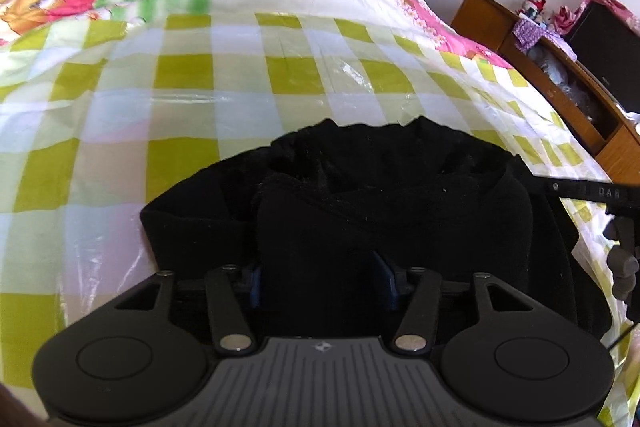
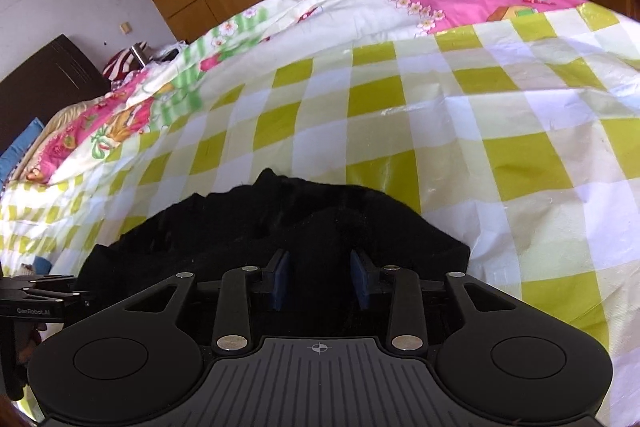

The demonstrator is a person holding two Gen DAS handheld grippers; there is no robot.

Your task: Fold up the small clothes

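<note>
1. Left gripper: matte black body, grey ribbed centre plate with a small cross-hair mark.
2. Two rounded black lobes flank the plate, each with a shallow circular recess.
3. Four black link arms run forward; silver round rivets sit at their bases and tips.
4. Fingers carry dark blue pads.
5. Right gripper: same build, same black and grey, blue-padded fingers.
6. In the right wrist view, the other unit's black side bar reads "GenRobot.AI" in pale lettering.
7. In the left wrist view, grey knobs show at the far right edge.
</note>
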